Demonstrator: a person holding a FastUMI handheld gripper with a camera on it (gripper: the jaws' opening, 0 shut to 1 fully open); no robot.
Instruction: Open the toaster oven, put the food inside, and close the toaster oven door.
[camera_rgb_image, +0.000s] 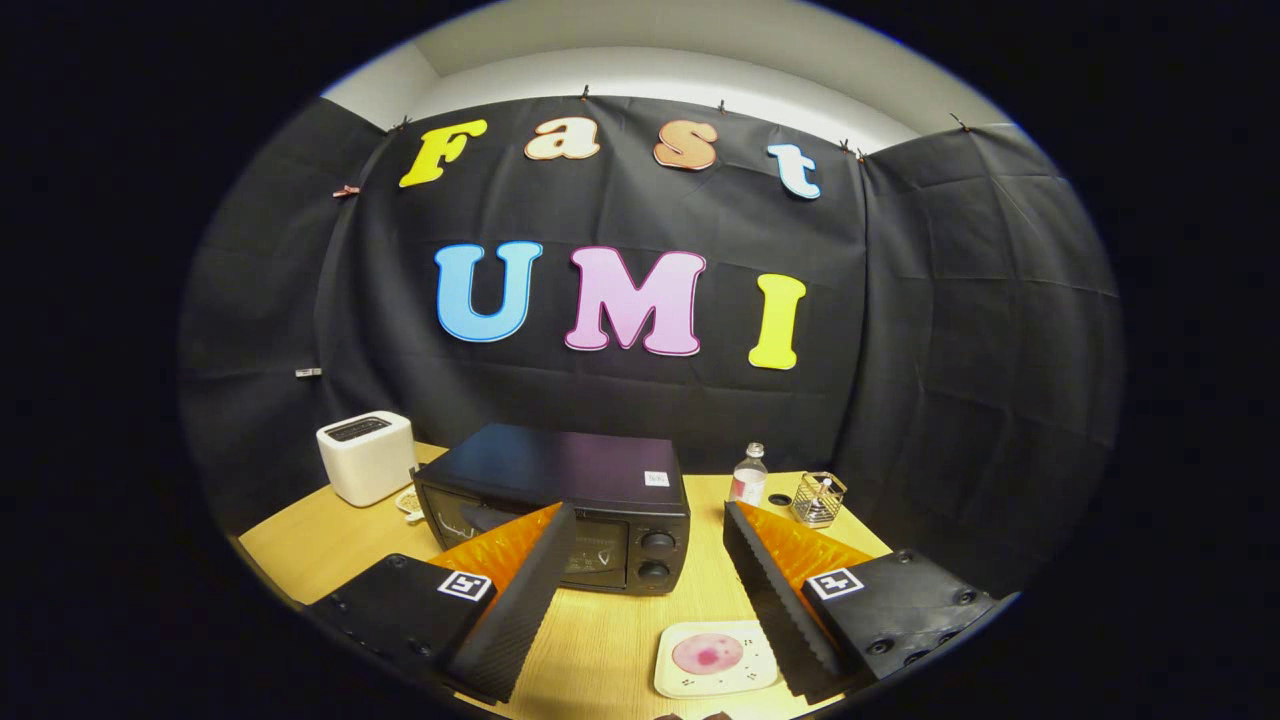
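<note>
A white toaster (366, 456) stands far left on the table (610, 640). Next comes the black oven (560, 505), door closed, just beyond my left finger. My claw (650, 590) hangs released, fingers spread wide, gripping nothing. Between them, nearer me, the pink food (708, 654) lies on its plate (668, 682). A bottle (749, 474) and wire basket (818, 499) stand right. If I miss the door's top edge, I may shove the oven backward.

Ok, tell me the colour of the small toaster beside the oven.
White, seen in the gripper view: the toaster sits beside the black oven.
</note>
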